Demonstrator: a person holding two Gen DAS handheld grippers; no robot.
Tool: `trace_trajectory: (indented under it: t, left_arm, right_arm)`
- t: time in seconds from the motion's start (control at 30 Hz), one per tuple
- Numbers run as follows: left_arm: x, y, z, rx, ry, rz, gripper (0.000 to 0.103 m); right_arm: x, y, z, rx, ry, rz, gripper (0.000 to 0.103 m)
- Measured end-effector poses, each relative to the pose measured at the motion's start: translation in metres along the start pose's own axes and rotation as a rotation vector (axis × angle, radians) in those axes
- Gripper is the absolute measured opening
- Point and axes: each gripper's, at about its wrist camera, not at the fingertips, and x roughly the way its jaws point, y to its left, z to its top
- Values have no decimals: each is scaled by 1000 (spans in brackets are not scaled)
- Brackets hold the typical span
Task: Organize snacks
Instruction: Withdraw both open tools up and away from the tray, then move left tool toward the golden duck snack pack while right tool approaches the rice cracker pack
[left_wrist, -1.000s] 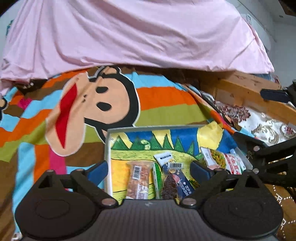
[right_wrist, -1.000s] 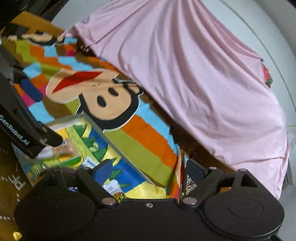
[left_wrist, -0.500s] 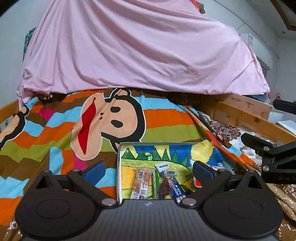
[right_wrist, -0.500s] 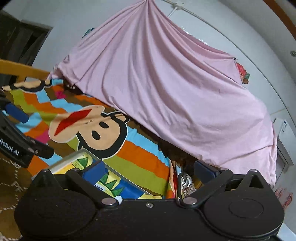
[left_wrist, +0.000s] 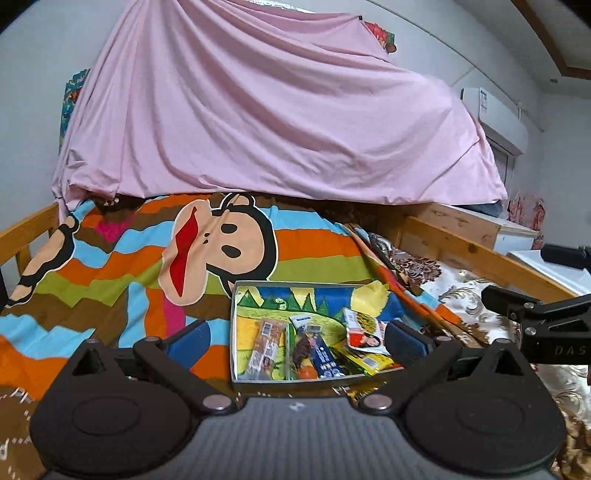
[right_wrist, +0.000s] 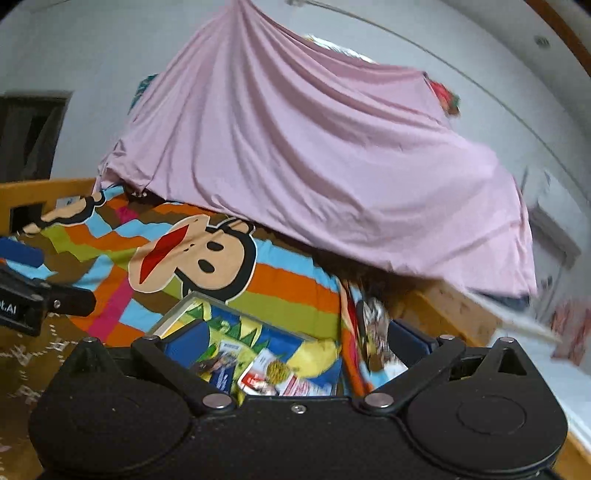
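In the shallow box (left_wrist: 295, 378) on the bed: a stiff, light cereal bar (left_wrist: 266, 349), a dark snack bar (left_wrist: 314, 350), slippery crinkly packets (left_wrist: 364, 332). Grip each mid-length. Left tongs (left_wrist: 295, 338) and right tongs (right_wrist: 295, 341) gape empty.

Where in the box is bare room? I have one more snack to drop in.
Free: the box floor along its far wall, behind the snack packets. Crowded: the near half, where the packets lie side by side and overlap at the right.
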Motion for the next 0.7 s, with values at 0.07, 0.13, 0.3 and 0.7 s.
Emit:
trace_trajectory:
  t: [0.07,0.13,0.3,0.7]
  left_arm:
    - [-14,-4,0,0,8,-6,102]
    - [-28,-9,0,16,12,-1,102]
    - [-60,-18,-3,34,-3,13,102]
    - [-77,-16,-11,23,9,65,103]
  right_arm:
    - [-16,-2,1,29,25,-10,102]
    - [-29,-4,1,68,61,-12,102]
    - [-59,-1,-5,124,121,-33,102]
    - [-53,10,-26,193,198,-11,102]
